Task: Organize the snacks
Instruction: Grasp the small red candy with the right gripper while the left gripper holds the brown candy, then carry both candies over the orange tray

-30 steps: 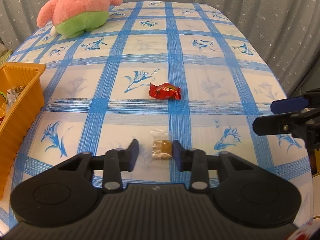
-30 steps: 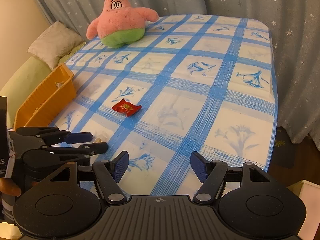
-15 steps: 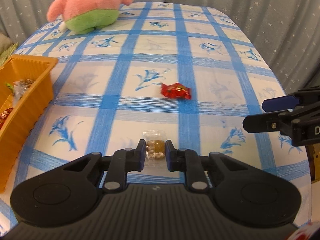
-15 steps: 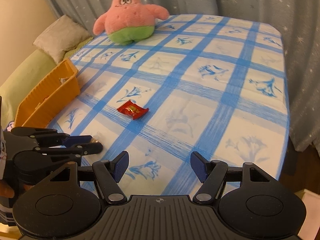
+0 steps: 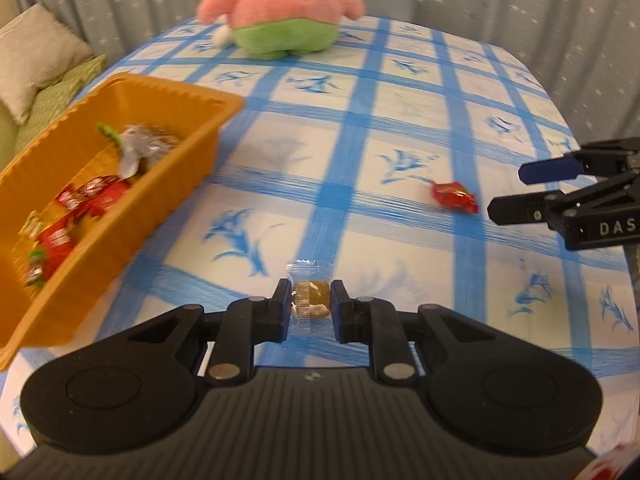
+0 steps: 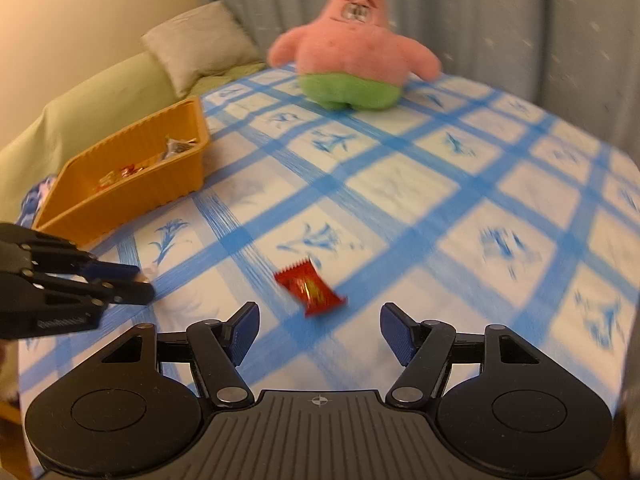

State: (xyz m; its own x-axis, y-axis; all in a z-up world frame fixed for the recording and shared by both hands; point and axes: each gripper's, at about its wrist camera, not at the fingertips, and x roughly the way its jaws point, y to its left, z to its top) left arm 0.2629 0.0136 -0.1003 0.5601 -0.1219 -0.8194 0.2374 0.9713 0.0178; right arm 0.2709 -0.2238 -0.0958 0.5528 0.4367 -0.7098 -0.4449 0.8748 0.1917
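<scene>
Left gripper is now pinching the small clear-wrapped brown candy, having closed on it within the last second and swung toward the ribbed orange plastic bin ahead-left, so the drop looks next. Right gripper is hovering spread, the crinkly red foil candy lying just ahead between its fingers. Only "DAS" is reading on its body; wrapper print is blurring.

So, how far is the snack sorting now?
Done: several snacks lie in the orange tray. In hand: the left gripper is shut on the clear-wrapped candy. Left: the red candy lies on the tablecloth, ahead of the open right gripper.
</scene>
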